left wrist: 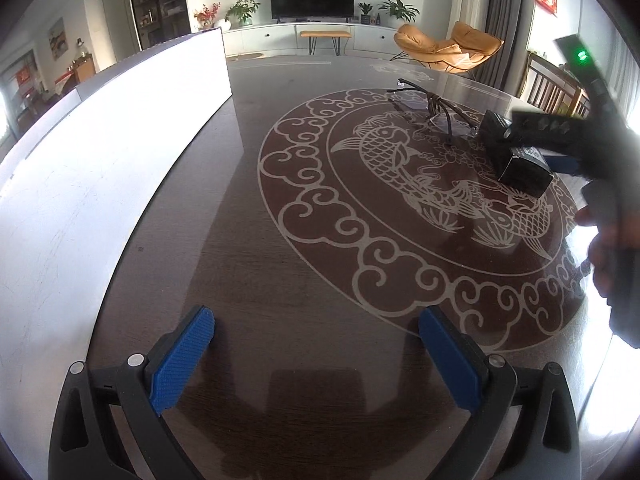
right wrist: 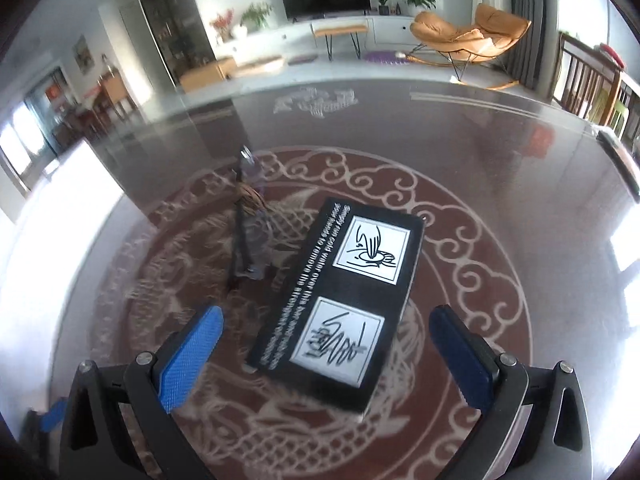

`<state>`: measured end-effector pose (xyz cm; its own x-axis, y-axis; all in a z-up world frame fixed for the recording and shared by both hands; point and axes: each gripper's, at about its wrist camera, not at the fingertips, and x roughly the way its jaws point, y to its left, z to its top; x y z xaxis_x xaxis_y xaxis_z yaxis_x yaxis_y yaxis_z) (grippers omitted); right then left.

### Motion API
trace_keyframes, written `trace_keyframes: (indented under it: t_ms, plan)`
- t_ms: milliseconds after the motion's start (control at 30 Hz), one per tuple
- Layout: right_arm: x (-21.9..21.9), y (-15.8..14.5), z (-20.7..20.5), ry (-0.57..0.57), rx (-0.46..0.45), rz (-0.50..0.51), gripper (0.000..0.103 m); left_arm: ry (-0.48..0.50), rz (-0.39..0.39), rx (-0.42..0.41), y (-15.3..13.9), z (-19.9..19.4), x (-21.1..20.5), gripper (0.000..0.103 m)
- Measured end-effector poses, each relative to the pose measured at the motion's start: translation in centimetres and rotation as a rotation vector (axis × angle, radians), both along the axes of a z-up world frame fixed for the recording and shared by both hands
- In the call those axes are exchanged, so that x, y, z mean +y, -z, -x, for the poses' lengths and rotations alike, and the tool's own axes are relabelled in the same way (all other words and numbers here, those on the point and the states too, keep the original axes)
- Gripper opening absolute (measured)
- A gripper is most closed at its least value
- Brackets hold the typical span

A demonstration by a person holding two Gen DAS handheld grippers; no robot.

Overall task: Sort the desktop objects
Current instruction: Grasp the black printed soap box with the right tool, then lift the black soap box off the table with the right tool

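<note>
A black box [right wrist: 340, 300] with white printed pictures lies on the dark patterned table, between and just ahead of my right gripper's open blue fingers [right wrist: 326, 352]. It shows in the left wrist view [left wrist: 516, 156] at the right, with the right gripper [left wrist: 560, 148] over it. A coiled black cable [left wrist: 440, 110] lies beyond it; it also shows in the right wrist view [right wrist: 248, 224], left of the box. My left gripper [left wrist: 316, 352] is open and empty over bare table near the front.
A long white box [left wrist: 100, 168] stands along the table's left side. The table [left wrist: 280, 240] bears a fish and cloud pattern. Chairs [right wrist: 592, 80] stand at the far right edge.
</note>
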<state>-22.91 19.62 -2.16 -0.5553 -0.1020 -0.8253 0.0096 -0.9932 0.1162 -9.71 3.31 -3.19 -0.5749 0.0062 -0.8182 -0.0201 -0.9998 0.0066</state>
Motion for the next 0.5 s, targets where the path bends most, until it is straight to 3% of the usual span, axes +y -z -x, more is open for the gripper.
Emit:
trace_keyframes:
  t_ms: [67,167,200,300,500]
  plan:
    - [0.0,0.7,0.2,0.0,-0.003,-0.028,0.098,0.0,0.0,0.0,0.0,0.0,0.0,0.103]
    - [0.3,0.9,-0.8,-0.009,0.051,-0.065,0.077,0.0,0.0,0.0,0.0,0.0,0.0,0.103]
    - [0.3,0.9,-1.1,-0.011,0.059,-0.084,0.066,0.0,0.0,0.0,0.0,0.0,0.0,0.103]
    - [0.9,0.9,-1.6,-0.024,0.065,-0.107,0.06,0.0,0.0,0.0,0.0,0.0,0.0,0.103]
    - [3.0,0.8,1.1,0.014,0.04,-0.147,0.06,0.0,0.0,0.0,0.0,-0.1,0.0,0.103]
